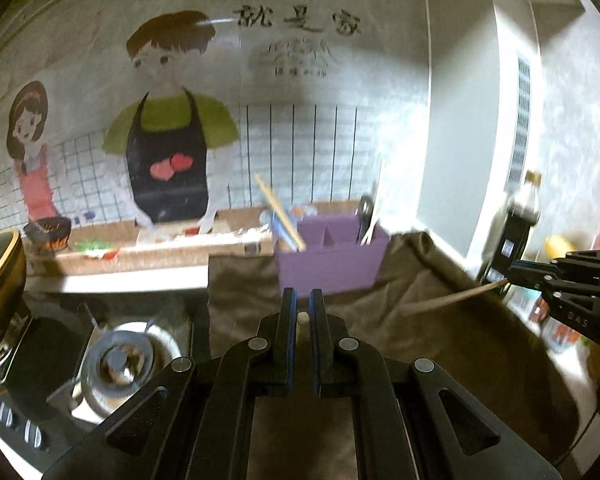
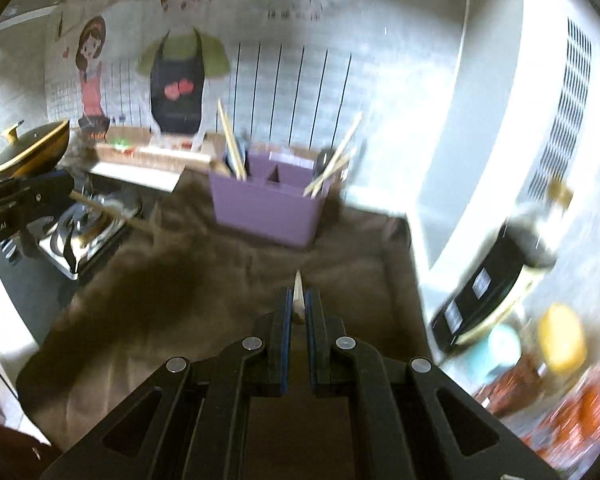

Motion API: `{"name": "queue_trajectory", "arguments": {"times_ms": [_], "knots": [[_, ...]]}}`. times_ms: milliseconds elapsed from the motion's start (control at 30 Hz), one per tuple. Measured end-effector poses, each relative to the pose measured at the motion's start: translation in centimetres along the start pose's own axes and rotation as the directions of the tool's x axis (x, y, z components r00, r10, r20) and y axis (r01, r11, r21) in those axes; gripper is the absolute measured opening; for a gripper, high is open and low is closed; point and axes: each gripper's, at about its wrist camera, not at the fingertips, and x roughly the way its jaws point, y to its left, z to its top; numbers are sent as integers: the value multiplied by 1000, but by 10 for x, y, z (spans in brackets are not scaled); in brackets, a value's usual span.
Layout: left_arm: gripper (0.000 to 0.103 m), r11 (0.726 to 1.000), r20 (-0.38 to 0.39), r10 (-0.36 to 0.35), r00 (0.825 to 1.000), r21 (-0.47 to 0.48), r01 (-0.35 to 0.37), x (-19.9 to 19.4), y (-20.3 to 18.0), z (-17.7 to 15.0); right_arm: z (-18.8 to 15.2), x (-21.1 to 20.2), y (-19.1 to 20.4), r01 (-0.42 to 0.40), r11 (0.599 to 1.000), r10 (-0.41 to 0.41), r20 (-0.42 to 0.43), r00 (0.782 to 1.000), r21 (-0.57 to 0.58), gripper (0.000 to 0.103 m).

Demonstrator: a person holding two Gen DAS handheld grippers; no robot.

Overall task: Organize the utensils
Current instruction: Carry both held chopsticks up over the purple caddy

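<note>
Purple caddy (image 2: 266, 210) on, seemingly, brown cloth (image 2: 204, 296)

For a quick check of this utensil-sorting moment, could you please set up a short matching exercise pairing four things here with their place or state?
Things:
1. left gripper
2. purple organizer
3. dark sauce bottle
4. gold-rimmed pot

Places or states:
A. at the right, beside the brown cloth
B. at the far left, by the stove burner
C. shut on a chopstick
D. standing on the brown cloth, chopsticks in its outer compartments

Pairs: 1-C, 2-D, 3-A, 4-B
</note>
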Motion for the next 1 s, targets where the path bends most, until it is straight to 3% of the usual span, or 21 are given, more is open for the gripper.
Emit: {"name": "queue_trajectory", "arguments": {"times_ms": [267,433,667,833,1000], "knots": [[6,994,47,-106,993,8,106,0,-3,81,92,-16,-15,-43,999,42,56,998,23,6],[6,980,106,-200,974,18,200,-7,-5,149,160,-40,-25,-68,997,64,120,991,31,6],[6,985,219,-168,961,11,170,12,3,222,235,-36,-41,-48,997,36,184,982,64,6],[6,989,229,-142,963,-10,149,48,10,238,252,-4,-47,-44,996,27,202,979,76,6],[6,990,157,-129,979,-45,137,102,16,228,249,53,-48,-107,989,93,140,986,100,6]]}}
